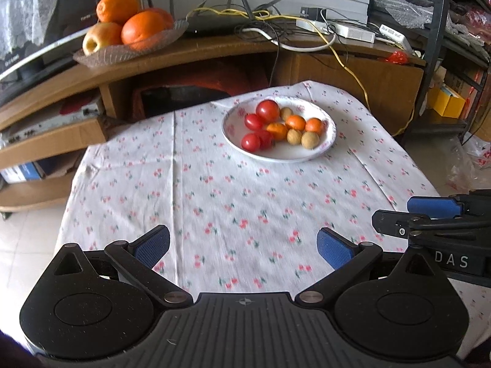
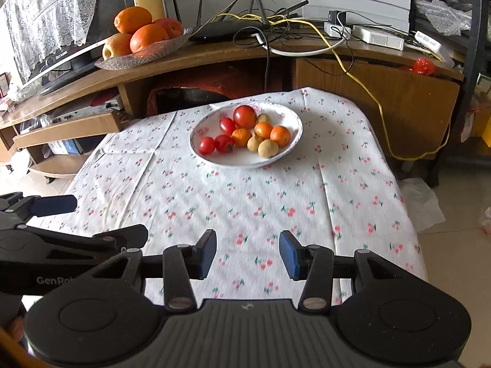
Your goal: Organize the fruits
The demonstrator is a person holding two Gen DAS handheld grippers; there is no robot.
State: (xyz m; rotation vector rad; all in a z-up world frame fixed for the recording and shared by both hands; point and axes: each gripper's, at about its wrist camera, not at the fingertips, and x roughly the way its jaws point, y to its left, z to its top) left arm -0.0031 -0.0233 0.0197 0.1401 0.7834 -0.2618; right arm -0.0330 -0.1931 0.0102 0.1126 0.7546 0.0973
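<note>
A white plate (image 1: pixel 327 141) is seen on the cloth-covered bench (image 1: pixel 214 190), toward its far side, holding red tomatoes (image 1: pixel 267 110), small oranges (image 1: pixel 295 122) and pale brown round fruits (image 1: pixel 310 139) clustered together. The left gripper (image 1: pixel 242 247) is held well short of the plate, its blue fingers (image 1: pixel 152 247) spread wide and empty. The right gripper (image 2: pixel 248 253) is likewise held back from the plate, its fingers (image 2: pixel 289 253) moderately parted around nothing.
</note>
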